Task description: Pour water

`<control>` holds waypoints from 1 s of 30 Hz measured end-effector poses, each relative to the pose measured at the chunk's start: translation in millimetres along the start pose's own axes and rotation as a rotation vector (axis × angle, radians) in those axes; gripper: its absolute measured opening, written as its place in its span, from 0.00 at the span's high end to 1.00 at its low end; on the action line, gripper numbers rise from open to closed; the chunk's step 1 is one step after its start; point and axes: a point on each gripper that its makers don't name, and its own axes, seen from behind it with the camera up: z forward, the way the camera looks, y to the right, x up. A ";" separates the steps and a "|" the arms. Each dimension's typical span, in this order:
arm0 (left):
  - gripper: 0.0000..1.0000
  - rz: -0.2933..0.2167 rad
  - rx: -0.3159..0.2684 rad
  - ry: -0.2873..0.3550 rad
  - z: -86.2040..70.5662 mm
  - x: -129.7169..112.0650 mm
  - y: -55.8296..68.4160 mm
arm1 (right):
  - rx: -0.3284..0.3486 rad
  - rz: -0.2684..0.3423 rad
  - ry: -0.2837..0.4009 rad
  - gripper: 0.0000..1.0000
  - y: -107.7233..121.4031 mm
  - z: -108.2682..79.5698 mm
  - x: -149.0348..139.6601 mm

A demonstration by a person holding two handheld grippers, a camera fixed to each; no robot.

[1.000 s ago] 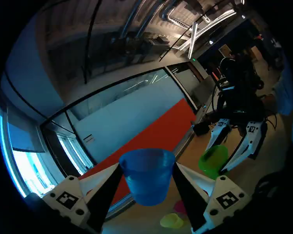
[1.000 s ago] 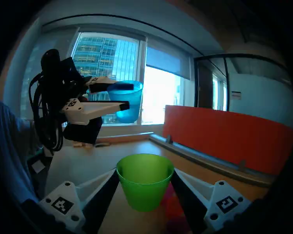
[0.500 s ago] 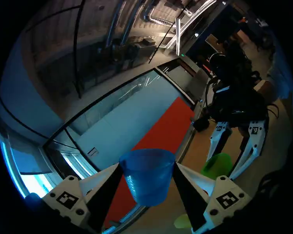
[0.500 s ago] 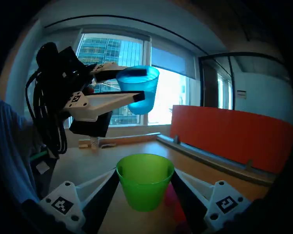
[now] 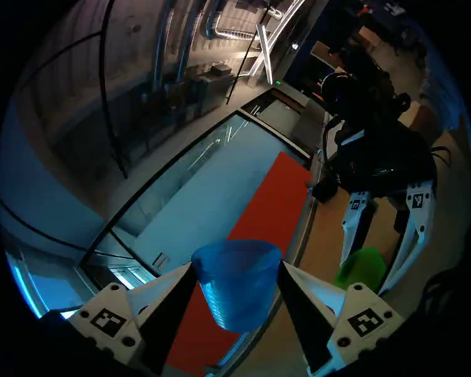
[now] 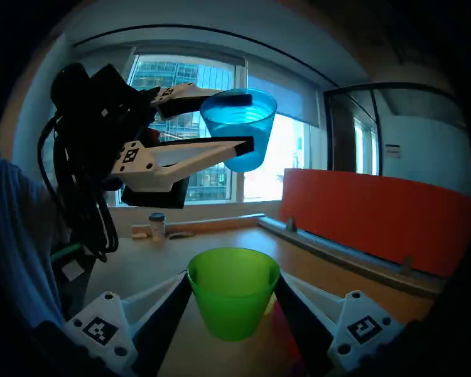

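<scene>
Right gripper view is showing your left gripper [image 6: 248, 122] squeezing the blue cup [image 6: 238, 135] from both sides, up at 12 o'clock. A moment ago that cup was sitting lower, nearer 10 o'clock, so you are lifting it and bringing it across. Your right gripper [image 6: 233, 279] is clamping the green cup [image 6: 233, 308] at 6 o'clock, over the wooden desk [image 6: 141, 264]. The blue cup is now hanging almost above the green one, and its mouth is leaning that way a little. No water is falling yet. You are getting close to pouring, and it is probably needing just a bit more tipping.
</scene>
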 end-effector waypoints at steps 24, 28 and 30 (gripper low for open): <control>0.14 0.167 0.011 0.000 2.2 11.7 -4.7 | 0.007 -0.002 0.011 0.09 2.8 -1.5 1.4; 0.14 0.190 0.012 -0.001 1.2 11.8 -5.3 | 0.004 -0.003 0.011 0.09 4.5 -2.3 2.2; 0.14 0.202 0.014 -0.002 0.6 11.8 -5.8 | 0.003 -0.002 0.013 0.09 5.2 -2.6 2.7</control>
